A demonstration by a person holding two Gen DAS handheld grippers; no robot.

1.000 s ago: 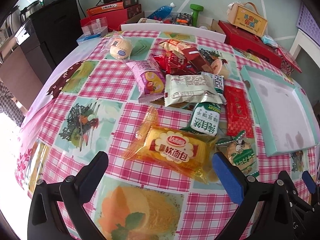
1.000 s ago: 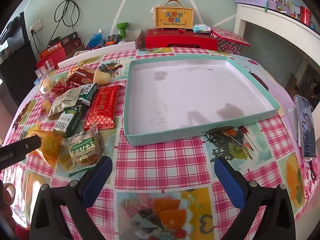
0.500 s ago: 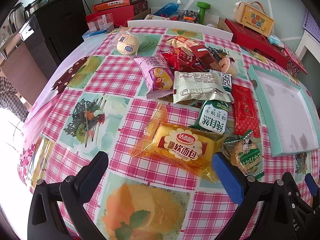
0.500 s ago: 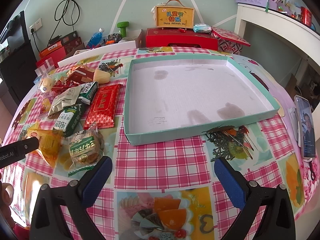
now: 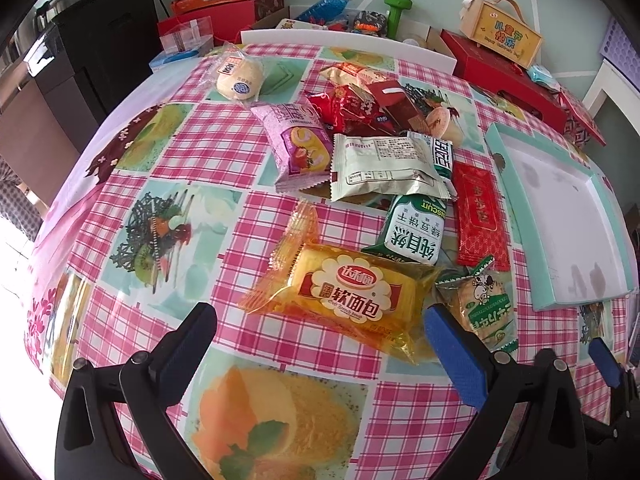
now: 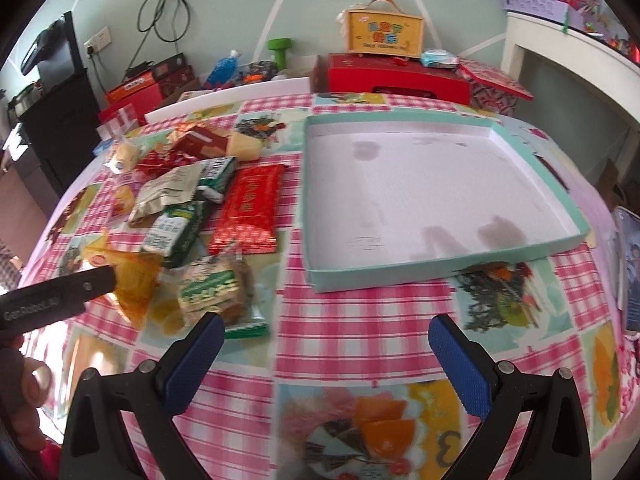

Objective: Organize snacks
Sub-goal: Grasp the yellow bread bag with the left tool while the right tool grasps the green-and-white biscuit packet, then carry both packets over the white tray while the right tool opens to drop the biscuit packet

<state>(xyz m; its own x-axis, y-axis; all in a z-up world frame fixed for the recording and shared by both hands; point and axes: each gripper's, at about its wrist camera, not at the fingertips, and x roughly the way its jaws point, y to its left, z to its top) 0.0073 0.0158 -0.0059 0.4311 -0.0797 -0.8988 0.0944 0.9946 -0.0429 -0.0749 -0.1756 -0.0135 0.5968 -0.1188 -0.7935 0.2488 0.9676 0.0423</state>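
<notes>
A checked table carries snacks heaped left of an empty tray (presumably their destination). Left gripper, spread, frames the yellow bread pack; right gripper, spread, holds nothing.

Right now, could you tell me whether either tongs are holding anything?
Nothing is held. The left tongs and right tongs are both open above the table.

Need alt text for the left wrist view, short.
The open left gripper hovers low over a yellow soft-bread packet on a pink checked tablecloth. More snack packets lie beyond it, and an empty teal tray sits at right.
</notes>
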